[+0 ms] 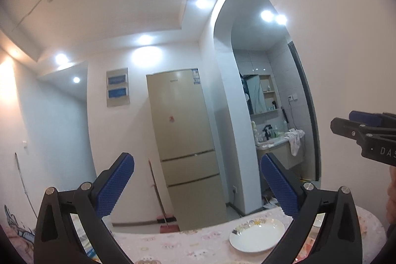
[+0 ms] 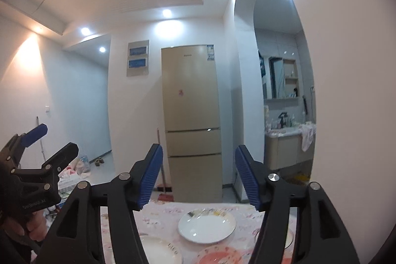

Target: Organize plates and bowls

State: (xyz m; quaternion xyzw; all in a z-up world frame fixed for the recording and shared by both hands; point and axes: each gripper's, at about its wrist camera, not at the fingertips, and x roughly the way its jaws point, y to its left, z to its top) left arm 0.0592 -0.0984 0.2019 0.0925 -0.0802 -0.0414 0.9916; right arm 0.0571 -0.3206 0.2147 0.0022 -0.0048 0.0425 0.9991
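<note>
Right wrist | left gripper (image 2: 55, 139) at 9 o'clock, fingers spread, empty | right gripper (image 2: 199, 176) fingers spread, empty | white plate (image 2: 206, 227) on desk (image 2: 160, 212) at 6 o'clock | nearer plates cut off by fingers, frame edge

White walls; beige fridge (image 2: 191, 120); arched doorway (image 2: 277, 61), perhaps bathroom.

Open air above plate (image 2: 207, 227).
</note>
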